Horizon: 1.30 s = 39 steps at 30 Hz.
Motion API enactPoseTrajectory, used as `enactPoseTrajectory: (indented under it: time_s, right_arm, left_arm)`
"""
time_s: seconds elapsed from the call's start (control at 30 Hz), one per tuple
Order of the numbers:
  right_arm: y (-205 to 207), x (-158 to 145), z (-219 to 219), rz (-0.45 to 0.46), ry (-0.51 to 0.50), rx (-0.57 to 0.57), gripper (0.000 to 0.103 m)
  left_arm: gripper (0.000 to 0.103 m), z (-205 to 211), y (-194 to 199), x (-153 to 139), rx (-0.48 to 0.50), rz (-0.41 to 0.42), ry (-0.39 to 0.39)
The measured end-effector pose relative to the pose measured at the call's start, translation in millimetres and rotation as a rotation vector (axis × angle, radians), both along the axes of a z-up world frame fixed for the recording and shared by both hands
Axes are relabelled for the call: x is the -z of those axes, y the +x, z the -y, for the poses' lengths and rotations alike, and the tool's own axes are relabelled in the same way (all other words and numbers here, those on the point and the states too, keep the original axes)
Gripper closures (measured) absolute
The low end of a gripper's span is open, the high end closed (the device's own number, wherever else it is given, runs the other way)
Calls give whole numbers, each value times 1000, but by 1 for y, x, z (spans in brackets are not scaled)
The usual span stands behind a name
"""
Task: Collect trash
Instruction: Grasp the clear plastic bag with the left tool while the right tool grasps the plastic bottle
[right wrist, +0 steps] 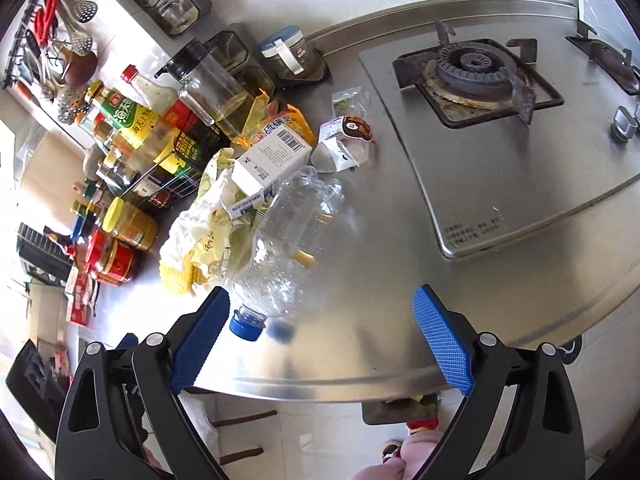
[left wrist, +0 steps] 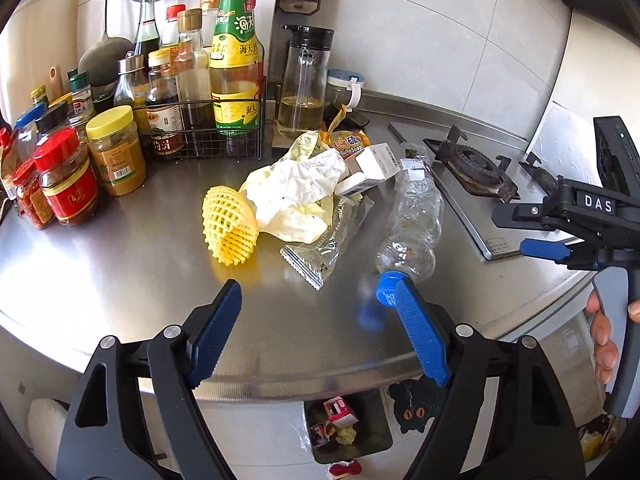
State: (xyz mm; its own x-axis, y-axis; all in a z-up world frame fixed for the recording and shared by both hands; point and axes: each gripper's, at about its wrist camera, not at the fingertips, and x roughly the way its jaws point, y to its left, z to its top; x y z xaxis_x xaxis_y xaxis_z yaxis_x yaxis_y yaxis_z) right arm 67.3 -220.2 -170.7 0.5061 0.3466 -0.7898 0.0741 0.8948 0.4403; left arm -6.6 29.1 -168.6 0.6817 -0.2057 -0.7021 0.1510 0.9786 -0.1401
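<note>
A pile of trash lies on the steel counter (left wrist: 120, 248): a yellow foam fruit net (left wrist: 230, 226), crumpled white paper (left wrist: 296, 188), a clear snack wrapper (left wrist: 326, 246), white cartons (left wrist: 374, 168), an orange soap wrapper (left wrist: 346, 142) and a crushed clear bottle (left wrist: 412, 224) with a blue cap (left wrist: 388, 288). My left gripper (left wrist: 320, 300) is open and empty, above the counter's front edge; its right finger stands by the cap. My right gripper (right wrist: 322, 306) is open and empty, the bottle (right wrist: 288, 236) near its left finger. It also shows in the left wrist view (left wrist: 536, 248).
Sauce bottles and jars (left wrist: 120, 120) crowd the back left in a wire rack. A gas hob (right wrist: 472, 76) fills the right of the counter. A black bin (left wrist: 348, 428) with trash in it stands on the floor below the counter edge.
</note>
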Motion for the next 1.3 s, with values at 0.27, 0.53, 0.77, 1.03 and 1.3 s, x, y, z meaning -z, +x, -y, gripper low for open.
enactPoseTrajectory:
  time_s: [0.27,0.53,0.77,1.03,1.3]
  right_arm:
    - [45,20,-20,-78,6,34,18]
    - [62,43,-38,-140,3,32,23]
    - [78,52,-46,-170,-5,24,24]
    - [90,58,-51,-187,-31,10,32]
    - [82,57,-28,-164,-47,27,33]
  left_arm:
    - [33,1,28,21,76,-33,0]
    - [35,-4,54,39,103,-76,-15]
    - [35,-3,72,58,122,-117,-20]
    - [62,-1,84,69,141,-138,-46]
    - [87,1,84,70,146,-148,-40]
